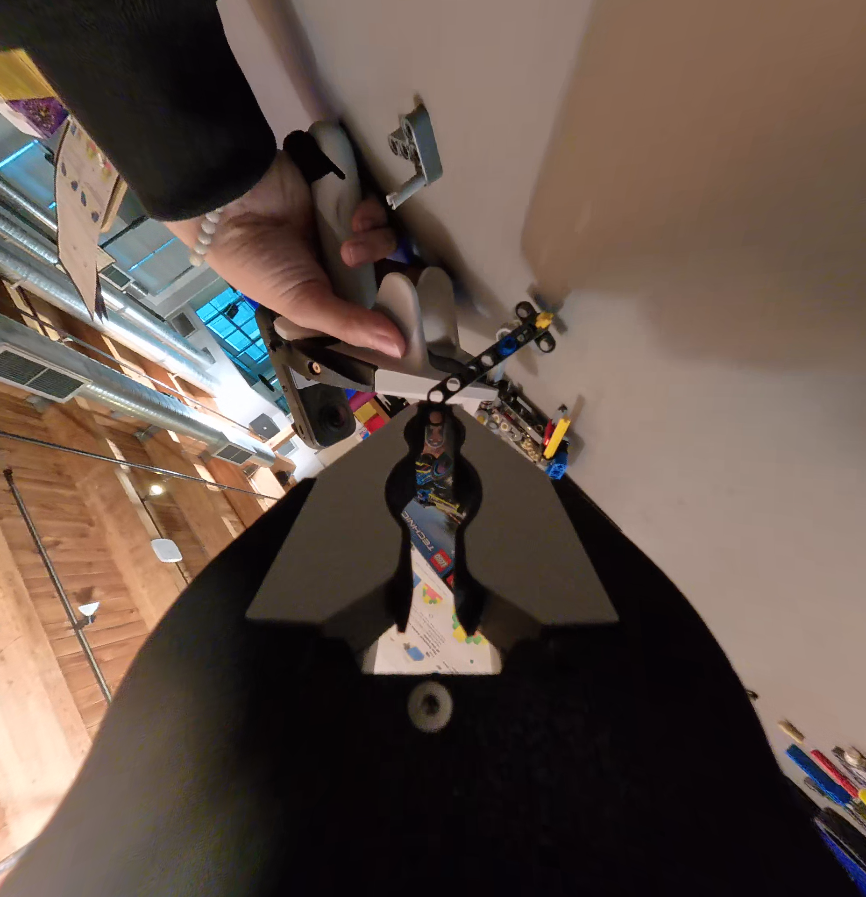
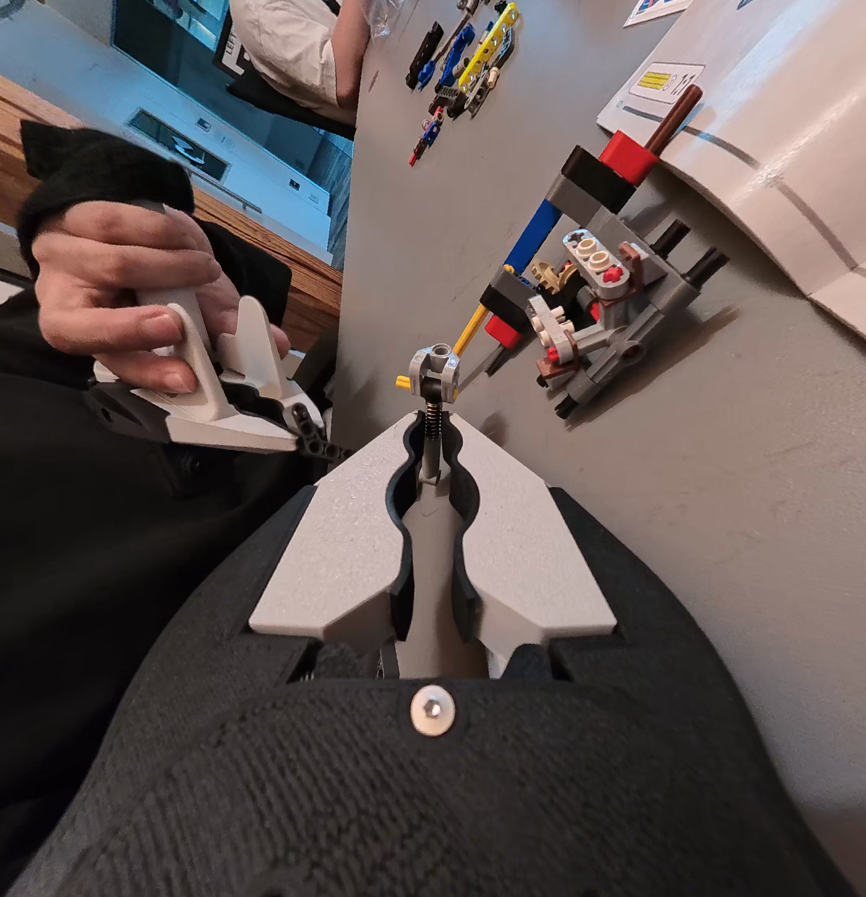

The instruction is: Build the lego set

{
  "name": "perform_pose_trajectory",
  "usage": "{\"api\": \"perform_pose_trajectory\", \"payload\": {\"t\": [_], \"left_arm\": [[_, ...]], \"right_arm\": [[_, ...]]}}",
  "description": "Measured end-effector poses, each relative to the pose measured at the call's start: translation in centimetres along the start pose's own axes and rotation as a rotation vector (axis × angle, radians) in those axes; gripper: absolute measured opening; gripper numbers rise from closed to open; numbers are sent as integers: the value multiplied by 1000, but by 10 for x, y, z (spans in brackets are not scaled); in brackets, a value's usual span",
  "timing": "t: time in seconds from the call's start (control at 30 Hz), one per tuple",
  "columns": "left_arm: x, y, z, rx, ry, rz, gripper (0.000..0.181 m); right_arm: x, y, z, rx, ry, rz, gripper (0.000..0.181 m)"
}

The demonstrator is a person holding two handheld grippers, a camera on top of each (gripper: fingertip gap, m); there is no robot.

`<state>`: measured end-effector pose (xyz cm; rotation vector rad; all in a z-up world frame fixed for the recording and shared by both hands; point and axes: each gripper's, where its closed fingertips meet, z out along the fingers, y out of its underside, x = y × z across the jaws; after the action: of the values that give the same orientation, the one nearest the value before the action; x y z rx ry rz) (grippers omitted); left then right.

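My left gripper is shut on one end of a black holed beam that carries a blue pin and a yellow piece at its far end. My right gripper is shut on a grey spring shock absorber with a grey fork piece and a yellow pin on top. Both are held above the grey table, close together. The left gripper also shows in the right wrist view with the beam. The part-built grey model lies on the table beyond; it also shows in the left wrist view.
A pile of loose parts lies at the far side of the table. The open instruction booklet lies beside the model. A grey L-shaped piece lies alone on the table. Another person's arm rests at the table's far edge. About 5 cm separates my left fingertips from my right.
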<state>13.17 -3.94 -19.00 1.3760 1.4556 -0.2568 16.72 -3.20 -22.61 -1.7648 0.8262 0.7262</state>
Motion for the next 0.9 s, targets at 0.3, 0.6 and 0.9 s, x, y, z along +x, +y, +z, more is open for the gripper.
{"api": "perform_pose_trajectory", "payload": {"t": [0.3,0.6,0.9], "left_arm": [[2,-3,1,-19,-26,-2,4],[10,17,1,-34,-44,-341,4],[18,25,8,-110,-85,-158,4]], "right_arm": [[0,0,-1,15,16,-12,4],[-6,-1,-2,36,18,-58,4],[-46,-19,-16,205,-114,-273,4]]}}
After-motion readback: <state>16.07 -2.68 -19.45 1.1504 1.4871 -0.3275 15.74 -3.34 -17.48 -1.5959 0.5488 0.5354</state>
